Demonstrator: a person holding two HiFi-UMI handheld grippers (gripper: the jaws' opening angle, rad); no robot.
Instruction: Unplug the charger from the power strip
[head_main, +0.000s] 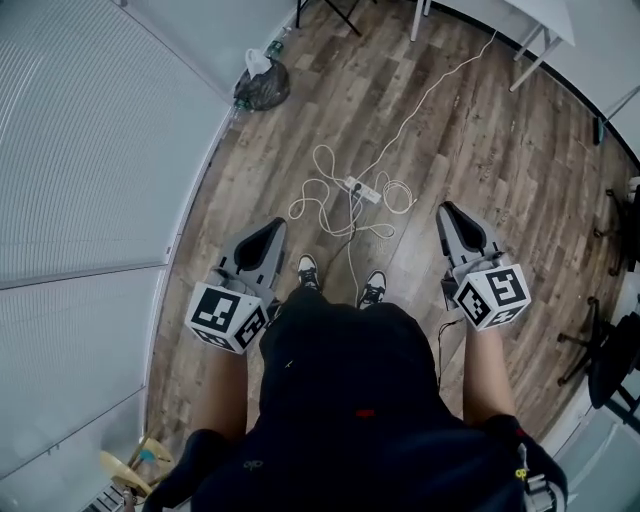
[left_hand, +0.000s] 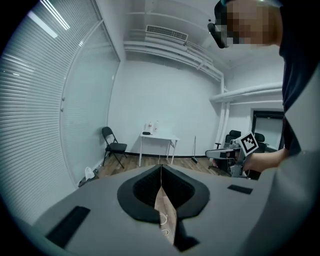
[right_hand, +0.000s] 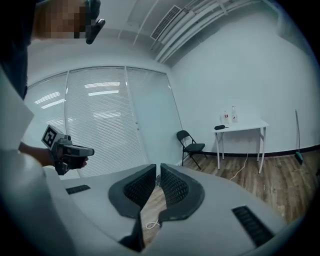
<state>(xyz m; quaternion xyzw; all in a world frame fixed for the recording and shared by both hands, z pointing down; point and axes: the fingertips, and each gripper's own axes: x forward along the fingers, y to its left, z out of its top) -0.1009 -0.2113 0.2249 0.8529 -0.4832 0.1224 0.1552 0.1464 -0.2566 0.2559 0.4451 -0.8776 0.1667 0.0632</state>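
The person stands on the wooden floor (head_main: 500, 150) and holds both tools at hip height, one at each side of the body. The left gripper (head_main: 272, 232) has its jaws pressed together; in its own view the two dark pads meet in one thin line and nothing is between them. The right gripper (head_main: 452, 215) is closed too, with only a very narrow slit between the pads, through which a bit of floor and white cord shows, and it also holds nothing. The power strip (head_main: 365, 190) lies on the floor in front of the person's shoes (head_main: 308, 271), well apart from both grippers. A small dark plug, the charger (head_main: 355, 186), sits in the strip, but it is too small to see in detail. Loose white cords (head_main: 320, 205) lie in loops around the strip, and a thin dark cord (head_main: 351, 250) runs from it toward the shoes. A black bag (head_main: 262, 86) stands by the glass wall, and a white table (left_hand: 157, 139) and a folding chair (left_hand: 114, 147) are at the far wall.
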